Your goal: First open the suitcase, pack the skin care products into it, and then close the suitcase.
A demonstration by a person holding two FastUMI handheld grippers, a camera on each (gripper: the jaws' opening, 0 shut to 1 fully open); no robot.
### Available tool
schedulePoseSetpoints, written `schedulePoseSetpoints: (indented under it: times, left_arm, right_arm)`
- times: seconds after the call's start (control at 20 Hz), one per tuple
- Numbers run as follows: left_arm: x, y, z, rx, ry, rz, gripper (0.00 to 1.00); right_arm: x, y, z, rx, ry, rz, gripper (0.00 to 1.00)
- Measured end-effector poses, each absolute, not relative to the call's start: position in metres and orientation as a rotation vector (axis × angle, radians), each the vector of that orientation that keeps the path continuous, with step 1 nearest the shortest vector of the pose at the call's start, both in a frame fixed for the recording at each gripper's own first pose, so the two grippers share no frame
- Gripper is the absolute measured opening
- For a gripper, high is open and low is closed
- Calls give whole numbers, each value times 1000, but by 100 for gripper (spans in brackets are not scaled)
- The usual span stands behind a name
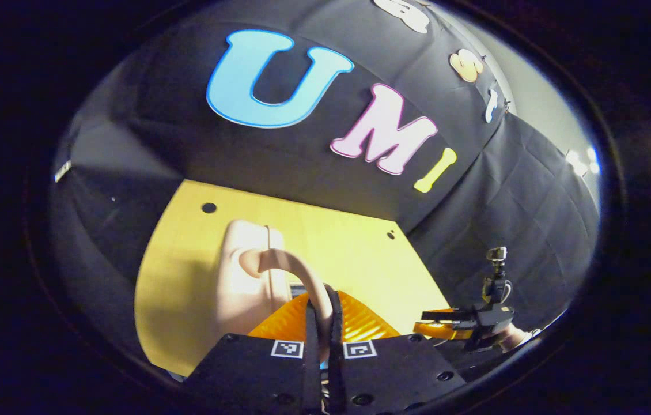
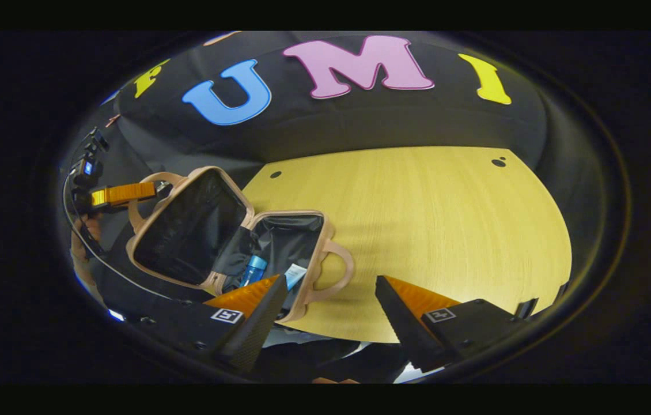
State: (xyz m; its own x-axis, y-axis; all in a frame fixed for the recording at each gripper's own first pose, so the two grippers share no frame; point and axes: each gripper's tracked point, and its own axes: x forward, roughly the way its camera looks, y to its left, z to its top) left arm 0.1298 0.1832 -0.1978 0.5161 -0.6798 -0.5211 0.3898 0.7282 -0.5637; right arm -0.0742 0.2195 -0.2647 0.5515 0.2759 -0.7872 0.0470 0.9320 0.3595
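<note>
On the table (image 2: 446, 230), open suitcase (image 2: 279, 242), lid (image 2: 187, 227) tilted leftward

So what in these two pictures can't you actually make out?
- Suitcase contents, right gripper view: beyond a blue bottle and a tube, the dark lining and the right hand-held gripper finger hide the rest.
- Suitcase interior, left gripper view: the lid's outer shell blocks it.
- Left hand-held gripper: its fingers close on the handle, whose lower end is hidden behind them.
</note>
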Motion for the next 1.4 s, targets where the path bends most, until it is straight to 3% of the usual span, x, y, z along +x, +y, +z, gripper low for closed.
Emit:
schedulePoseSetpoints:
  times: [0.2,0.45,0.65,0.7,0.8,0.95,1.0,1.05,1.15,1.4]
  left_arm:
    - [109,79,-247,-455,881,-779,13]
    - [72,3,-367,-185,1086,-795,15]
    - [71,1,-362,54,1147,-754,18]
    - [71,-2,-360,64,1146,-737,14]
    - [74,0,-357,87,1123,-706,21]
    - [76,1,-353,159,1046,-664,50]
    - [77,-1,-347,183,1001,-657,51]
    - [83,1,-339,211,943,-628,66]
    - [91,3,-305,209,837,-548,82]
    - [93,-1,-191,140,560,-394,92]
  right_arm:
    - [-91,189,-264,382,983,69,98]
    - [-112,140,-262,383,962,-38,98]
    - [-131,106,-258,422,936,-148,98]
    - [-136,101,-258,411,932,-160,98]
    - [-145,92,-258,394,924,-169,98]
    - [-147,87,-257,393,893,-148,97]
    - [-145,88,-255,390,877,-124,97]
    - [-144,84,-253,357,862,-104,97]
    - [-140,59,-246,226,815,-75,97]
    - [-104,32,-178,83,562,9,98]
